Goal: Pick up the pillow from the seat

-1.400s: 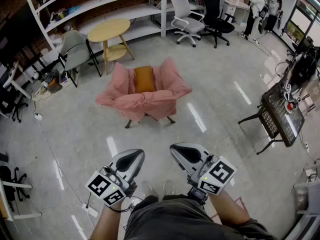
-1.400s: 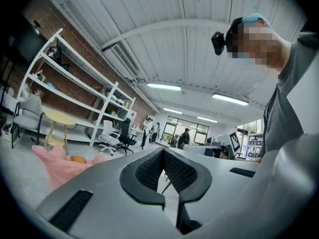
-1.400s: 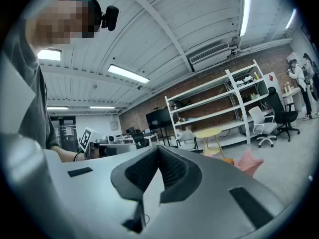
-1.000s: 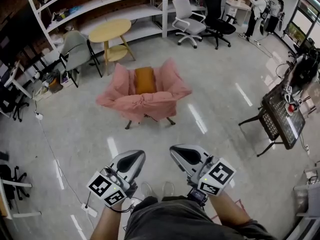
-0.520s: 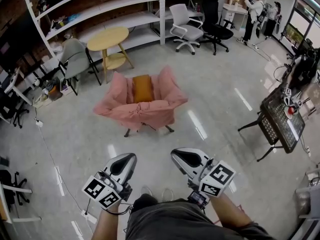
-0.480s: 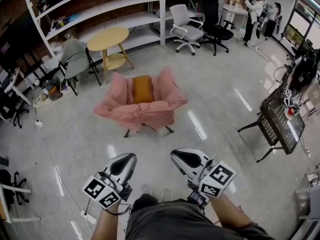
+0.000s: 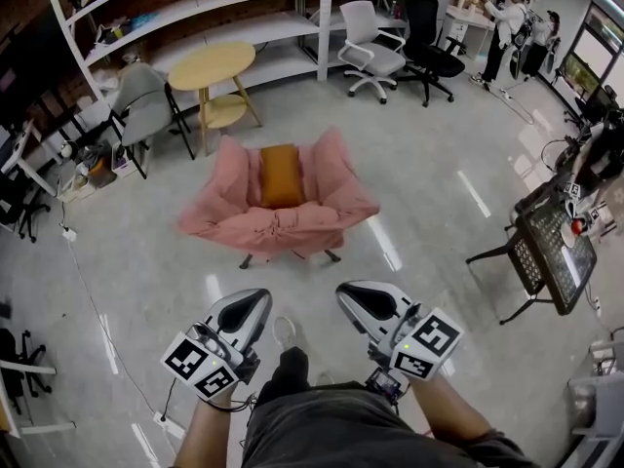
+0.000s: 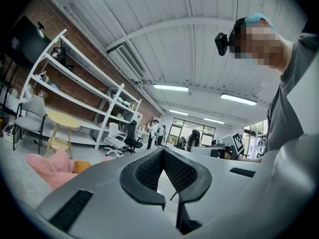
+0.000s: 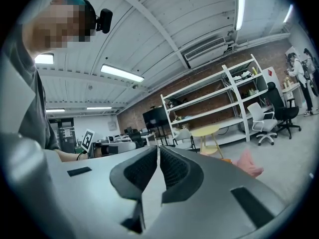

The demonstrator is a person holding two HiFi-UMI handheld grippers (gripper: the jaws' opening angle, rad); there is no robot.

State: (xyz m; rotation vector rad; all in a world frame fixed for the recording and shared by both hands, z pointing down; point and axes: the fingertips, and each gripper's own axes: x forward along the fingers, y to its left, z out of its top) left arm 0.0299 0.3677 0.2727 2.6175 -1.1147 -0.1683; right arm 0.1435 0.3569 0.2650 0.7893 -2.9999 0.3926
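An orange pillow (image 7: pixel 282 175) stands upright against the back of an armchair draped in pink cloth (image 7: pixel 277 216), in the middle of the head view. A corner of the pillow (image 8: pixel 81 167) and the pink cloth (image 8: pixel 47 165) show low at the left of the left gripper view. The pink cloth (image 9: pixel 249 164) also shows at the right of the right gripper view. My left gripper (image 7: pixel 255 300) and right gripper (image 7: pixel 349 292) are held close to my body, well short of the chair. Both are shut with nothing between their jaws.
A round yellow table (image 7: pixel 212 64) and a grey chair (image 7: pixel 144 103) stand behind the armchair, before white shelving (image 7: pixel 195 8). Office chairs (image 7: pixel 375 55) sit at the back right. A black stand with a tray (image 7: pixel 548 252) is on the right. People (image 7: pixel 507 22) stand far off.
I have stepped a little toward the armchair, and one shoe now shows between the grippers. Both grippers stay shut and near my body.
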